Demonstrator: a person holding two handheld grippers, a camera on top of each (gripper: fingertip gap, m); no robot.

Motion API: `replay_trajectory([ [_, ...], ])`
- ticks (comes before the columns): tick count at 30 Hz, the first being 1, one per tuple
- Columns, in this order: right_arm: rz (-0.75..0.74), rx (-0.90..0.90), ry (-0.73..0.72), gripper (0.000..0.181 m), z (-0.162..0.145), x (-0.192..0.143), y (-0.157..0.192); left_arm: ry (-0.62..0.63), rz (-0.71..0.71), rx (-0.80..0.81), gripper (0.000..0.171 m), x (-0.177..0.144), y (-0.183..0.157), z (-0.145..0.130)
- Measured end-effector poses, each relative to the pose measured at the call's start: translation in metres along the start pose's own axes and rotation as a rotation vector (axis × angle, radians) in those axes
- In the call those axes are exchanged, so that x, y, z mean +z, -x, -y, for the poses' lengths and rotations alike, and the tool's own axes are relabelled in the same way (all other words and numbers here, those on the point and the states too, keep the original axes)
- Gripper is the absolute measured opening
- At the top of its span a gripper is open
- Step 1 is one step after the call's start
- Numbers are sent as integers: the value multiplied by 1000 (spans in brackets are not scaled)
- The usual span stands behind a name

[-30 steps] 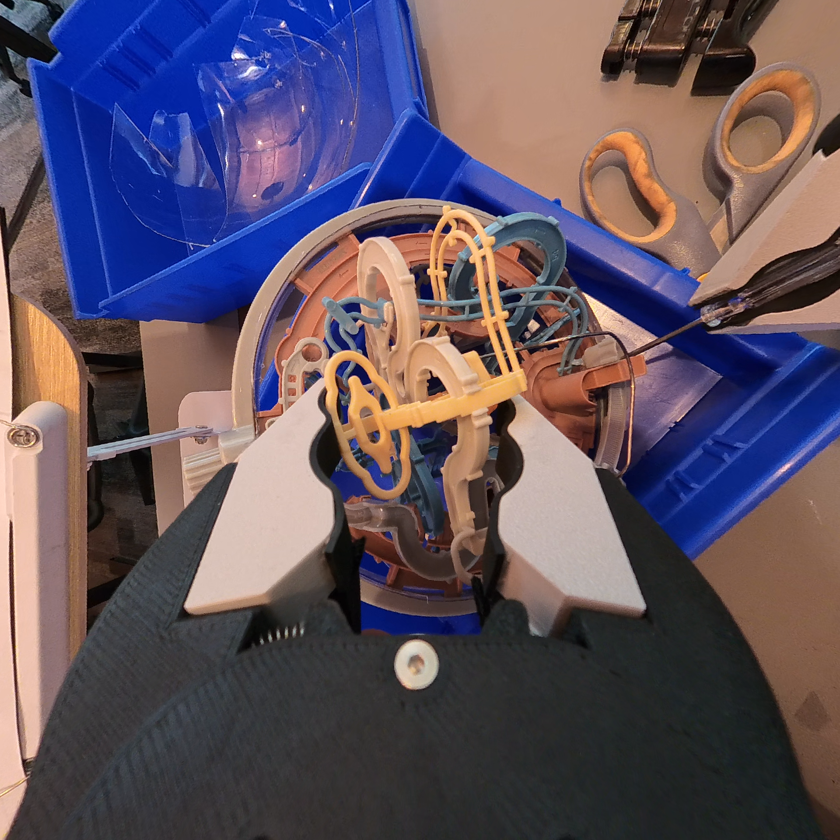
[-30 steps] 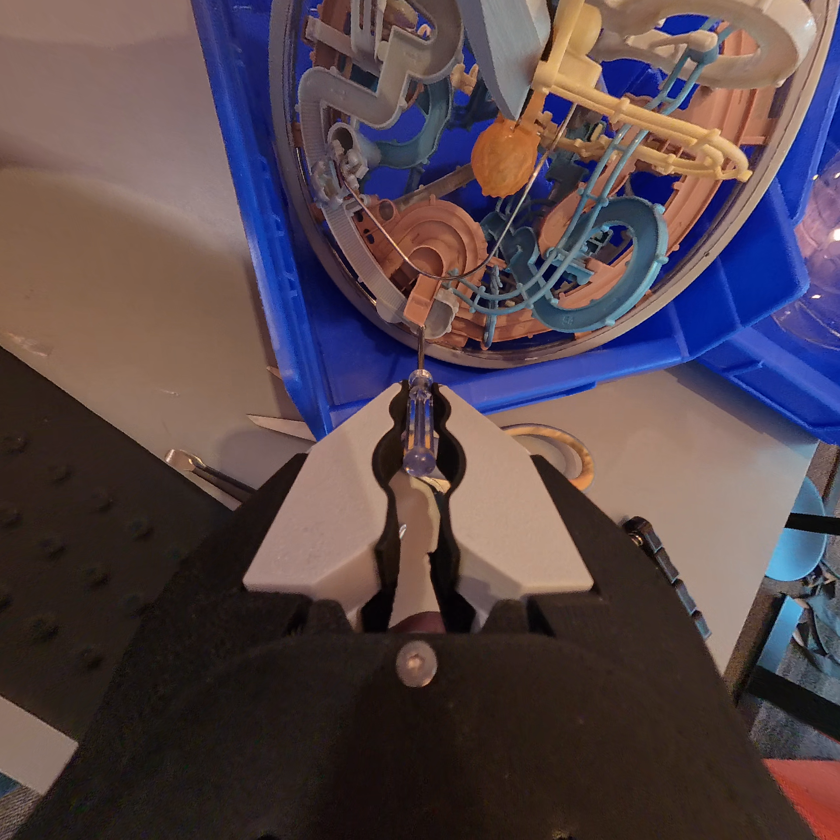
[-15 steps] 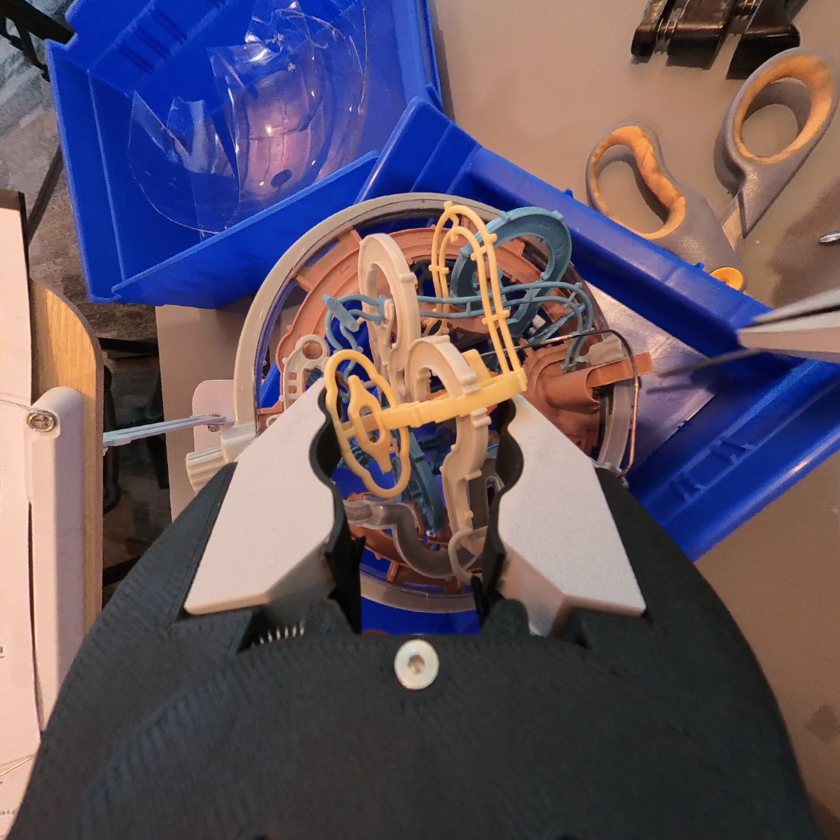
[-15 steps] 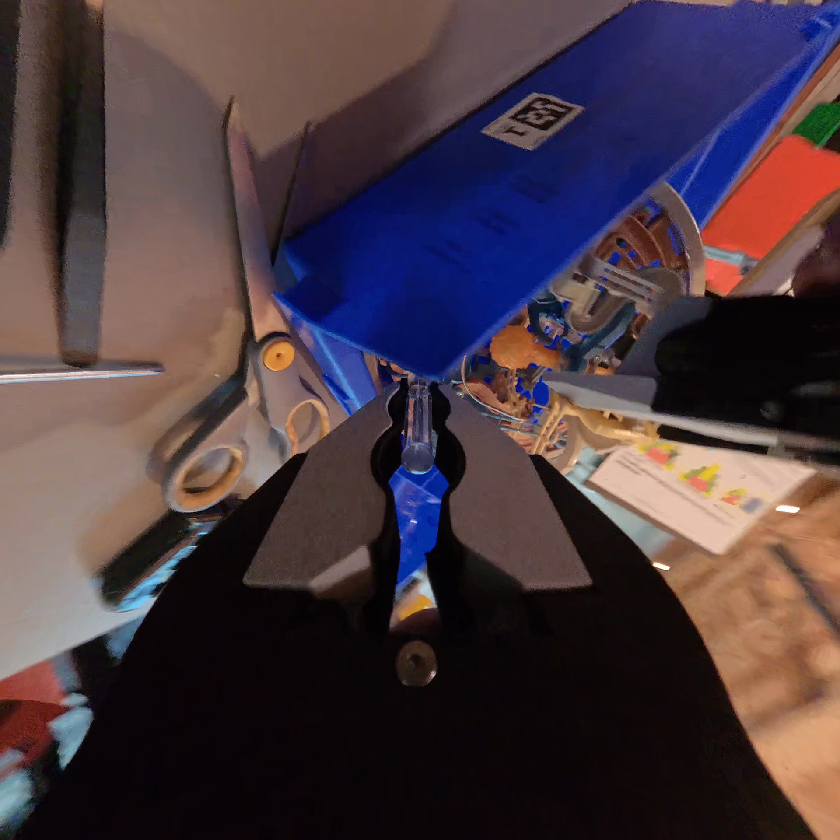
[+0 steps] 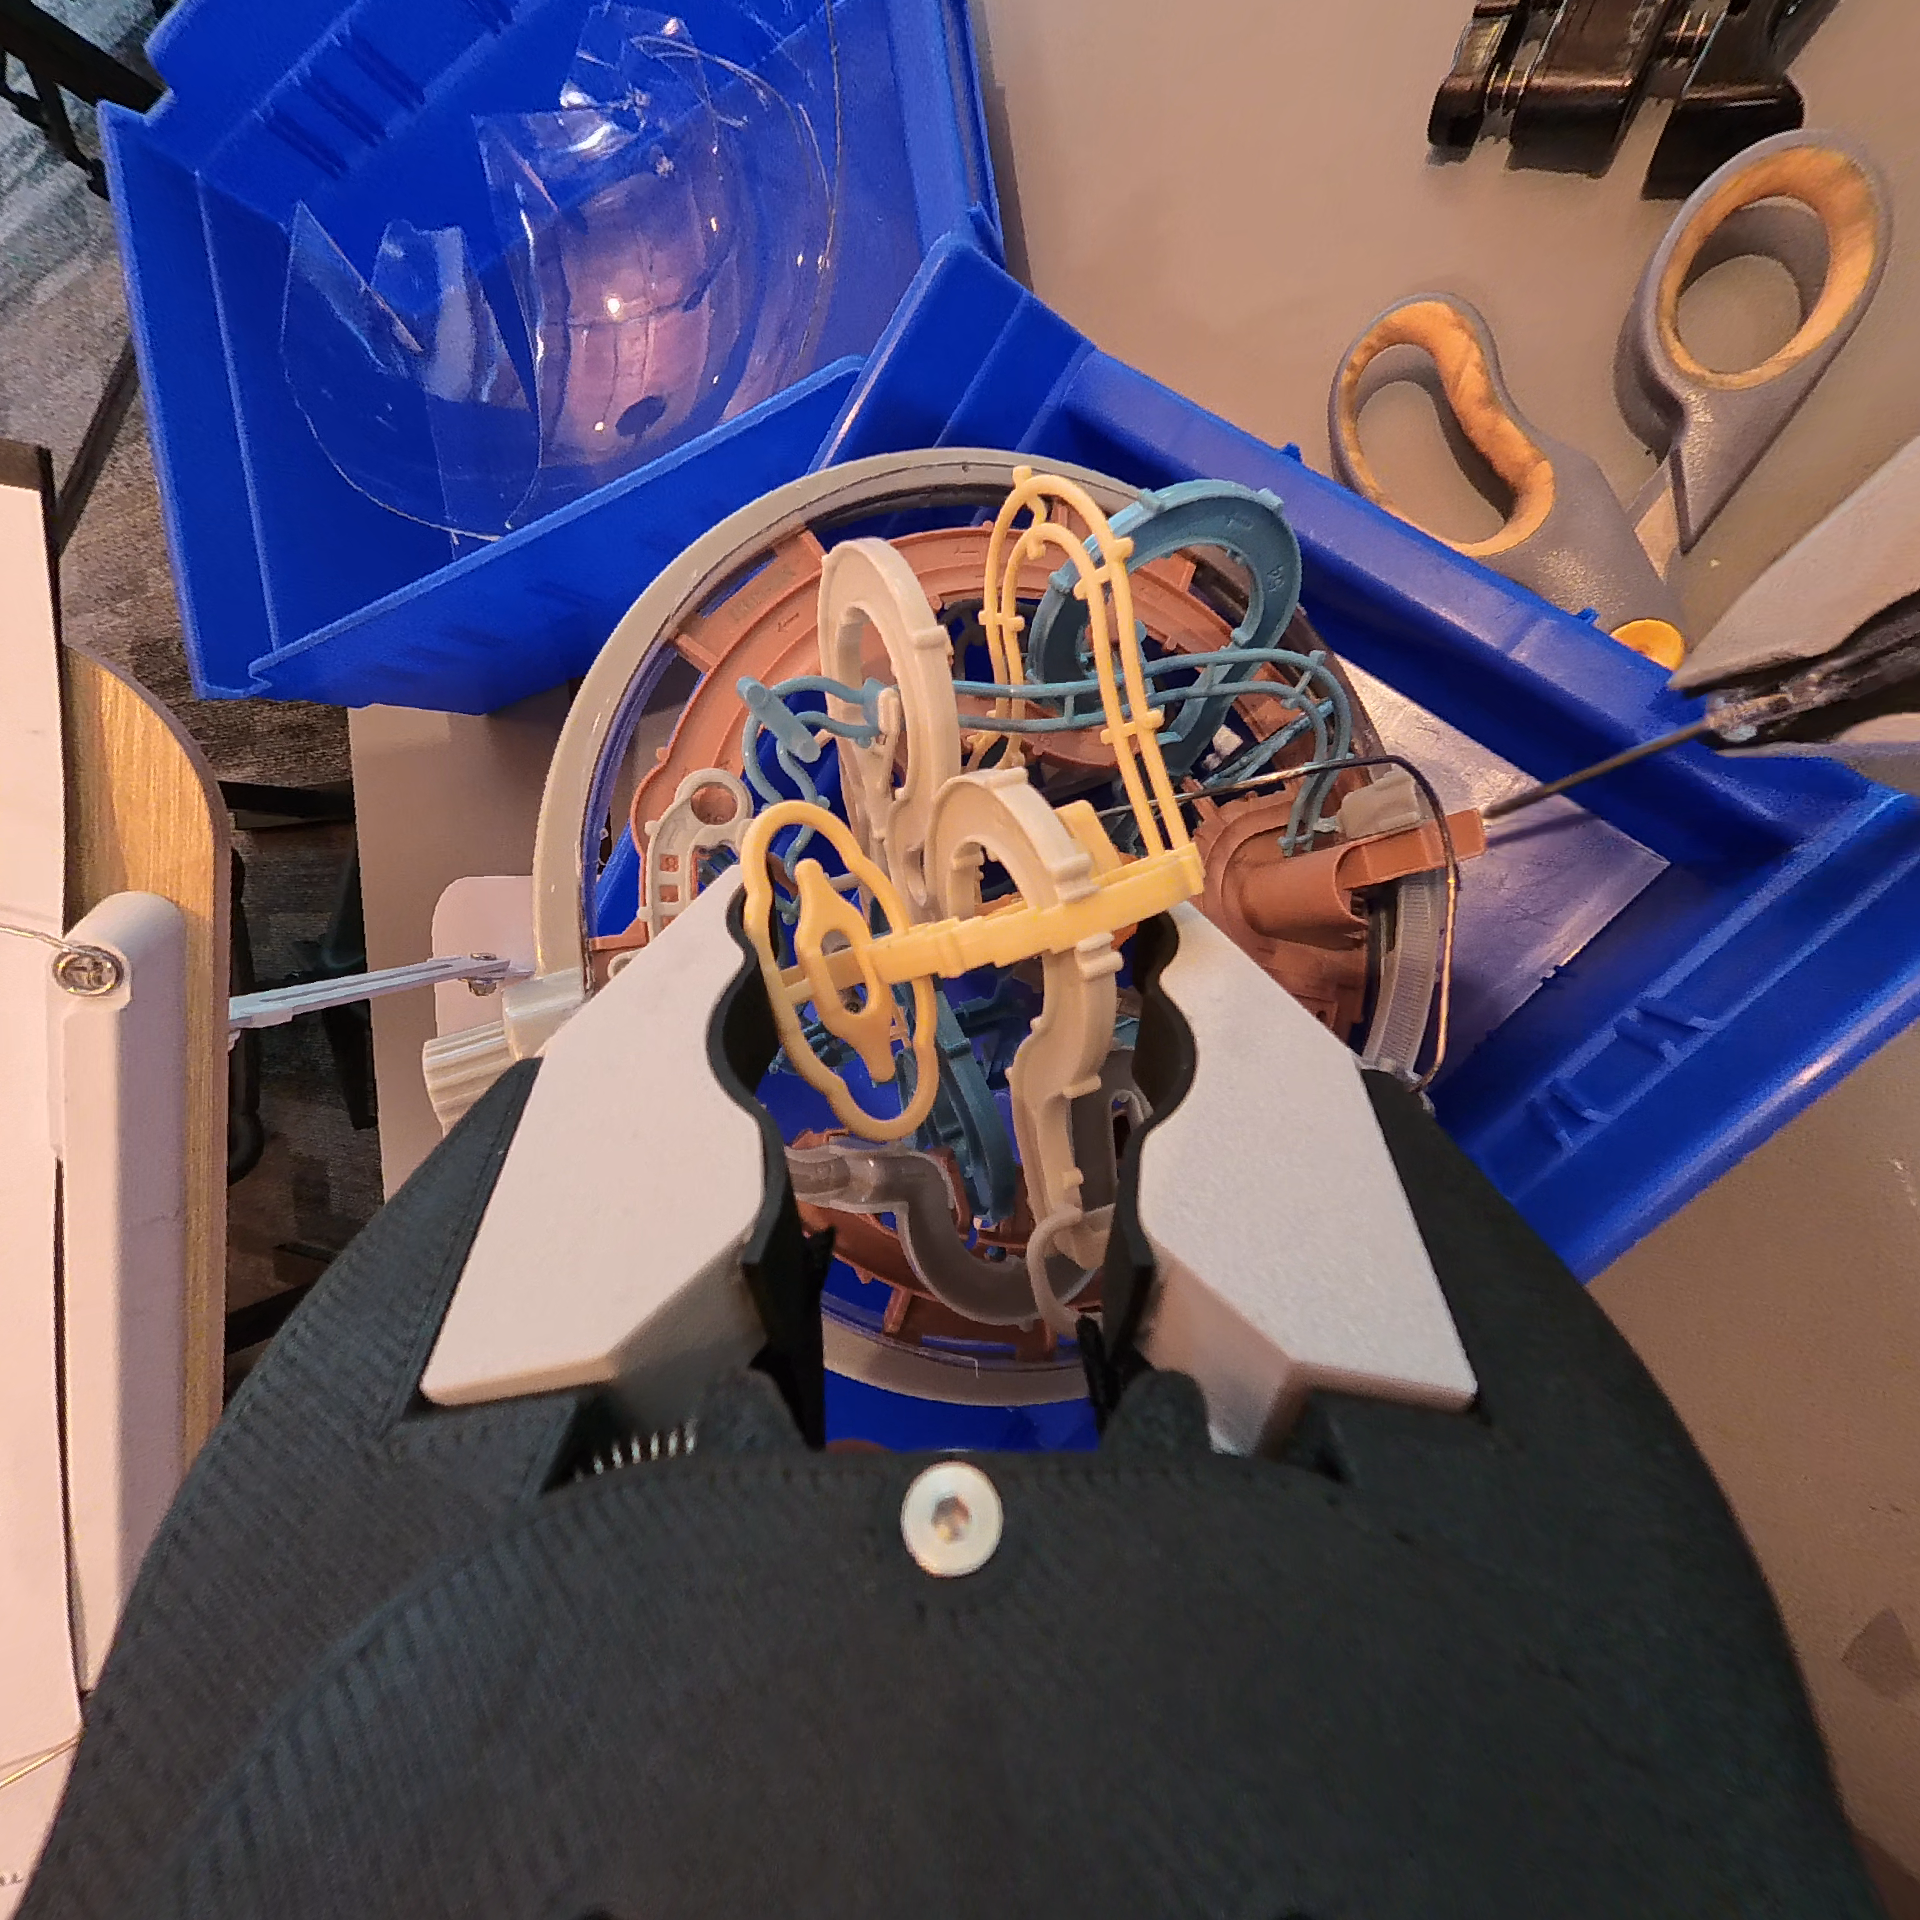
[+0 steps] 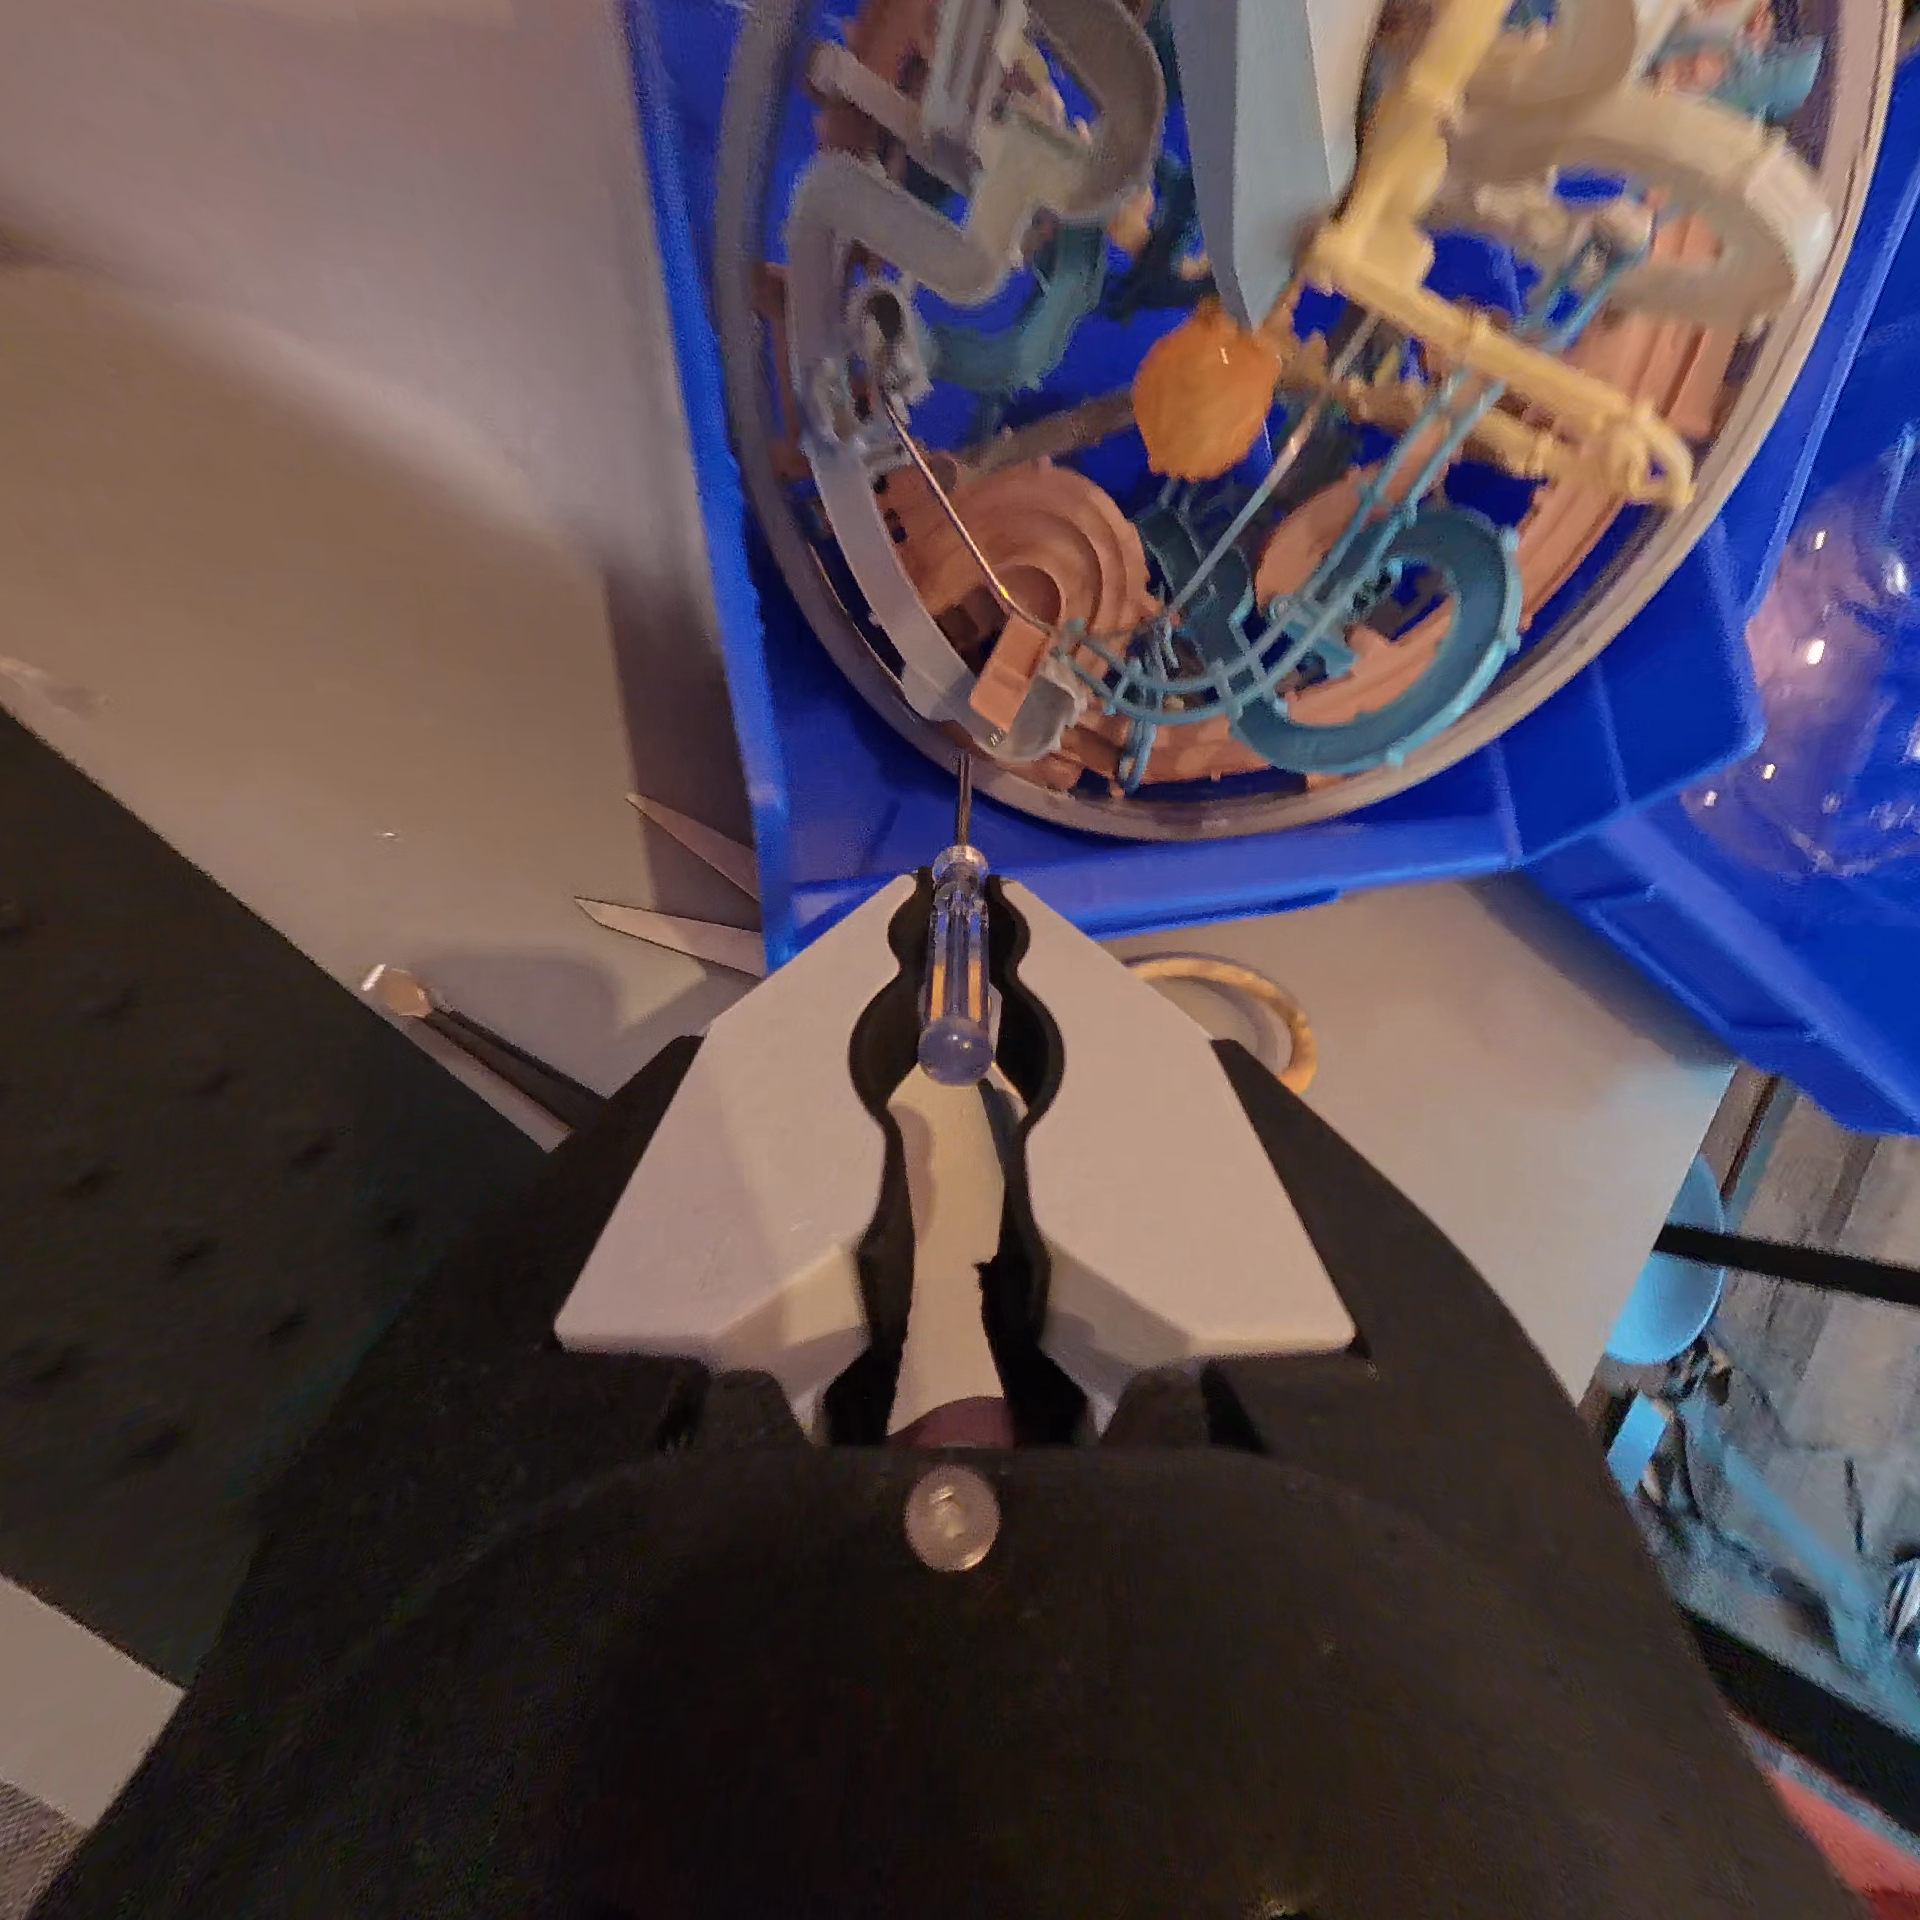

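Note:
A ball maze toy [image 5: 883,644] with cream, yellow, teal and brown tracks, its near dome off, sits in a tilted blue bin [image 5: 1621,997]. My left gripper [image 5: 951,925] is shut on the maze's inner tracks, one finger on each side. My right gripper [image 6: 956,894] is shut on a small clear-handled screwdriver [image 6: 954,977]. Its thin shaft points at the brown piece on the maze [image 6: 1039,582] rim, with the tip just short of it. The right gripper [image 5: 1808,644] and the screwdriver shaft [image 5: 1600,774] also show at the right edge of the left wrist view.
A second blue bin [image 5: 260,540] at the back holds a clear dome [image 5: 582,312]. Grey scissors [image 5: 1455,416] and a black tool [image 5: 1610,73] lie on the beige table beyond. The right wrist view shows scissor blades [image 6: 675,925], a flat-tipped tool [image 6: 416,997] and a black mat [image 6: 156,1143] at left.
My right gripper swung away from the maze half a second ago and has come back, the screwdriver tip again at the brown rim piece. The left gripper keeps its hold.

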State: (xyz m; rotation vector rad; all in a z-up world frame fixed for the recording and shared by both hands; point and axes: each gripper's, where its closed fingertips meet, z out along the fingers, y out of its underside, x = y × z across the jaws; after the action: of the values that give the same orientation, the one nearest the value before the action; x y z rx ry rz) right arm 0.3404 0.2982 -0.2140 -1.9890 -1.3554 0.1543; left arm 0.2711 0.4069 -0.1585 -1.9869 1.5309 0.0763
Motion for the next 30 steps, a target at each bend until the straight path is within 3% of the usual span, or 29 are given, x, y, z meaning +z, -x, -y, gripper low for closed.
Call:
replay_trajectory([
  [6,5,100,-37,6,-2,5,-3,-3,-3,-2,67,0,0,0],
  [30,0,164,-61,6,-2,8,-3,-3,-5,0,67,1,0,1],
])
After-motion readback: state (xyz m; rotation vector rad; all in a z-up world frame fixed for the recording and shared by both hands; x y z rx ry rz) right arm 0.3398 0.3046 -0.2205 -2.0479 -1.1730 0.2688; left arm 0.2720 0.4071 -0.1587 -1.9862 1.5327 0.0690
